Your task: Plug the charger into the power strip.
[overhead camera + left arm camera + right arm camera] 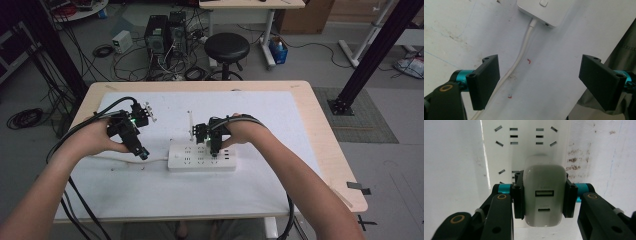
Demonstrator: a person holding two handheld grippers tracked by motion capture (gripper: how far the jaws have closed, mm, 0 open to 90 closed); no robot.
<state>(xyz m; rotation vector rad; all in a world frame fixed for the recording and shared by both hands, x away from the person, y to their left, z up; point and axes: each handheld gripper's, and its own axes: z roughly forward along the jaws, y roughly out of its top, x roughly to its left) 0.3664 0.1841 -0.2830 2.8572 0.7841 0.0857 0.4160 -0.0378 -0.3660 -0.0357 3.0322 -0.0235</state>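
A white power strip (202,157) lies on the white mat, its cord (520,56) running off to the left. My right gripper (215,150) points down over the strip's right part, shut on a white USB charger (544,195) with two ports facing the camera. The charger sits right against the strip's socket face (524,137); its prongs are hidden. My left gripper (142,152) hovers left of the strip, open and holding nothing, its jaws either side of the cord above the mat. The strip's end with a square button (544,3) shows at the top of the left gripper view.
The white mat (150,185) covers most of a wooden table (325,150). A small white upright piece (190,125) stands behind the strip. A black stool (227,47), computer boxes and tangled cables lie on the floor beyond the table. A dark garment (624,50) edges the left gripper view.
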